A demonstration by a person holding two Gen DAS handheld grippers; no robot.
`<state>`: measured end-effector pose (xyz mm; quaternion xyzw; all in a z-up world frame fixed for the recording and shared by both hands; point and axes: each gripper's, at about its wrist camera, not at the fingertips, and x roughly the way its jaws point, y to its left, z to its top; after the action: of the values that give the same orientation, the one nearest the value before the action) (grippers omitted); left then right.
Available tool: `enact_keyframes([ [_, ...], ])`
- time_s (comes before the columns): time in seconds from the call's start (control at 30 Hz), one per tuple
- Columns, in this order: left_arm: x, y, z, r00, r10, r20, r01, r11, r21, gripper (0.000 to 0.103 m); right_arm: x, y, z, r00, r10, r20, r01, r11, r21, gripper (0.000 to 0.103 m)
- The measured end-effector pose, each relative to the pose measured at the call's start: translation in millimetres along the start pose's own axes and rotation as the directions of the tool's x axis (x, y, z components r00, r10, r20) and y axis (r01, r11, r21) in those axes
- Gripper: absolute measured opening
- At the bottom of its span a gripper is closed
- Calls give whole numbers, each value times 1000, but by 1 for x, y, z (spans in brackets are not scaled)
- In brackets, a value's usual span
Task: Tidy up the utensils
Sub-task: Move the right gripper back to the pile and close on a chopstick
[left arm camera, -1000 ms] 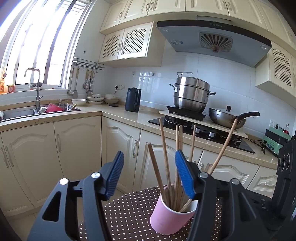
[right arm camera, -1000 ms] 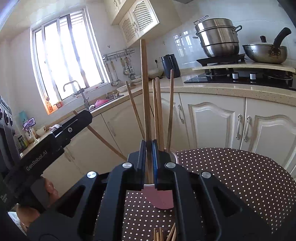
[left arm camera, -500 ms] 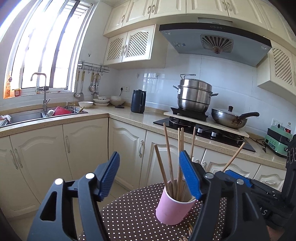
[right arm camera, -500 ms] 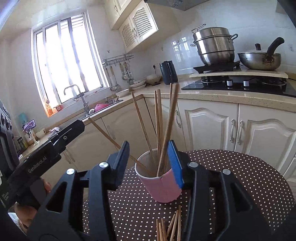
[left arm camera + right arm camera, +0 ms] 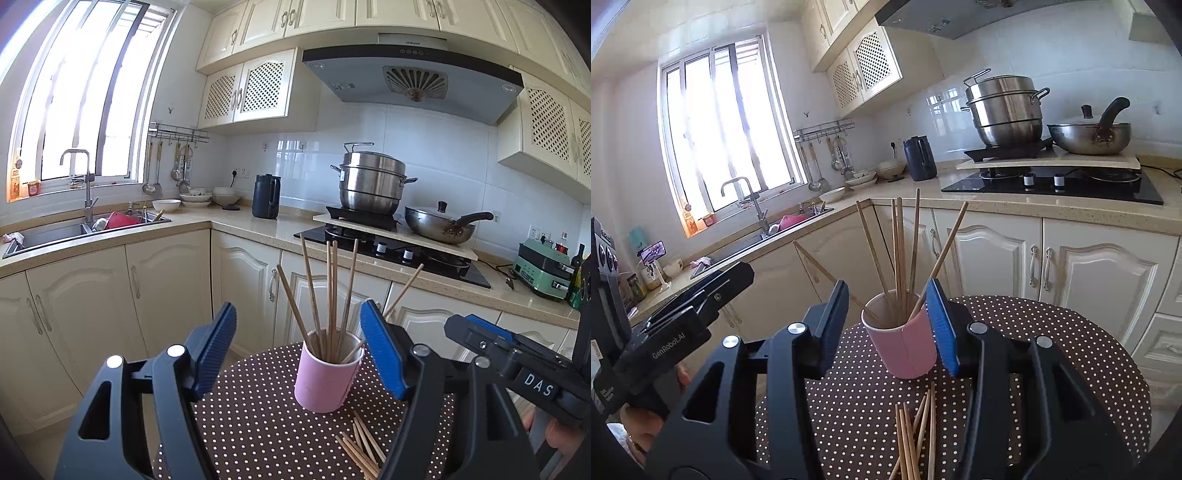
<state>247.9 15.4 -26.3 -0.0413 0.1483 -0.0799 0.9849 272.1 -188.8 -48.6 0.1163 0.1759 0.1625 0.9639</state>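
Observation:
A pink cup (image 5: 327, 373) stands on a round brown polka-dot table (image 5: 258, 424) and holds several wooden chopsticks (image 5: 332, 291). It also shows in the right wrist view (image 5: 903, 338) with its chopsticks (image 5: 901, 254). More loose chopsticks (image 5: 360, 448) lie on the table in front of the cup, also seen in the right wrist view (image 5: 916, 435). My left gripper (image 5: 299, 354) is open and empty, short of the cup. My right gripper (image 5: 892, 328) is open and empty, its jaws either side of the cup but nearer the camera.
Cream kitchen cabinets (image 5: 166, 291) and a counter run behind the table. A stove with a steel pot (image 5: 371, 184) and a wok (image 5: 441, 223) sits at the back right. A sink (image 5: 55, 232) lies at the left under the window.
My right gripper let go of a chopstick into the cup, opened and drew back. Both grippers have pulled away from the cup.

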Motion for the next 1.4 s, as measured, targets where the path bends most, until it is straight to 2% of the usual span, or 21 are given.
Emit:
enact_keyframes([
  [0.17,6,-18,-26,992,-30,-123,34,999,33,69,-11,-8,-17,999,-14,-44,14,1000,1,44],
  [0.27,15,-28,-51,972,-50,-231,60,998,34,69,-12,-17,-33,995,-28,-92,29,1000,12,44],
  [0.37,27,-40,-80,934,-90,-346,106,994,29,69,-11,-29,-50,988,-47,-150,50,999,19,44],
  [0.5,43,-59,-118,888,-81,-453,124,990,66,69,-7,-49,-74,973,-64,-222,77,996,48,44],
  [0.7,65,-83,-156,822,-53,-566,138,984,109,69,-1,-72,-101,951,-69,-302,98,992,84,44],
  [0.73,67,-86,-161,818,-44,-574,136,984,118,69,0,-74,-105,948,-70,-311,101,991,84,44],
  [0.93,79,-103,-181,794,15,-607,132,971,197,69,4,-84,-118,935,-51,-350,93,990,105,44],
  [1.07,79,-97,-185,800,77,-595,115,954,277,69,9,-82,-122,926,-37,-375,80,992,100,44],
  [1.3,73,-58,-186,798,76,-598,99,962,255,69,23,-71,-125,904,-20,-428,51,997,60,44],
  [1.4,68,-40,-182,797,43,-603,100,974,202,69,28,-65,-128,893,-15,-451,40,998,47,44],
])
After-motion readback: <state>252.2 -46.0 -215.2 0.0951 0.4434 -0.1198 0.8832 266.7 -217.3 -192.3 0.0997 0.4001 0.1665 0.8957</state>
